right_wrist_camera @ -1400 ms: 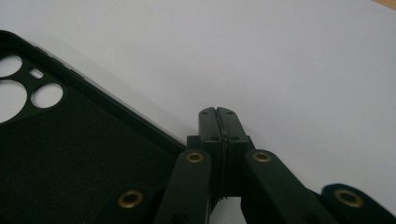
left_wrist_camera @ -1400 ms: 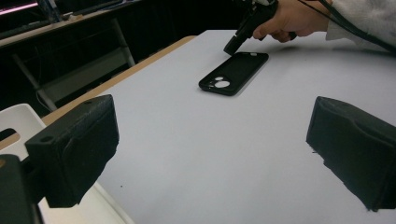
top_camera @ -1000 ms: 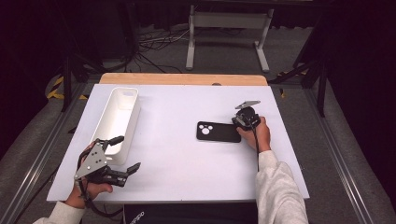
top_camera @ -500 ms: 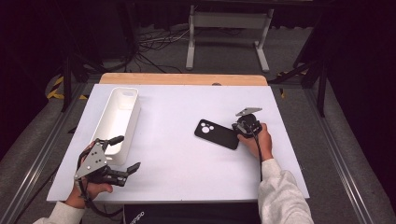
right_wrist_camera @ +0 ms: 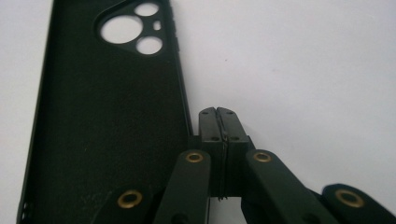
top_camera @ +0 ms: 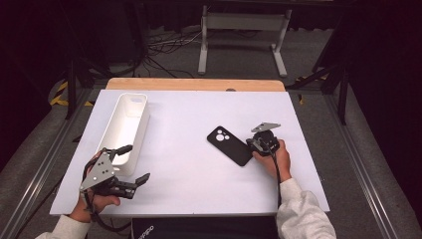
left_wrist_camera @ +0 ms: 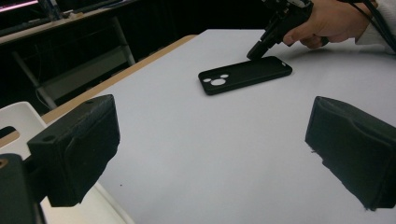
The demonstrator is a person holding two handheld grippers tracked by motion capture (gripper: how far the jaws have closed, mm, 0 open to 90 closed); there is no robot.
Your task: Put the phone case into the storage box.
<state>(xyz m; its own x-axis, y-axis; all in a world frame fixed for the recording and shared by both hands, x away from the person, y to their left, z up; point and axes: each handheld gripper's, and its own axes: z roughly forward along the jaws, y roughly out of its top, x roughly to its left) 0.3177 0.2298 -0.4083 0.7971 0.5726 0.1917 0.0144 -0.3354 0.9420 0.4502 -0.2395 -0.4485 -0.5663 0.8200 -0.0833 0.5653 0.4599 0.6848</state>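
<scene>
A black phone case [top_camera: 230, 145] lies flat and diagonal on the white table [top_camera: 189, 109], camera cut-outs toward the far left. My right gripper [top_camera: 251, 143] is shut, jaws pressed together with nothing between them. In the right gripper view its tips [right_wrist_camera: 218, 112] rest against the long edge of the case [right_wrist_camera: 107, 116]. From the left gripper view, the case [left_wrist_camera: 245, 74] lies far ahead, and the right gripper [left_wrist_camera: 256, 50] touches its far end. My left gripper [top_camera: 135, 162] stands open and empty near the front left, its pads [left_wrist_camera: 74, 149] wide apart over bare table.
A long white bin [top_camera: 130, 124] stands along the table's left side, just beyond the left gripper; its corner [left_wrist_camera: 14, 116] shows beside the left jaw. A wooden strip [top_camera: 194, 83] edges the far side of the table. Cables and a metal stand lie on the floor behind.
The right gripper has slid toward the near edge along the case's side, and the case has swung from roughly crosswise to diagonal. The left gripper has stayed put.
</scene>
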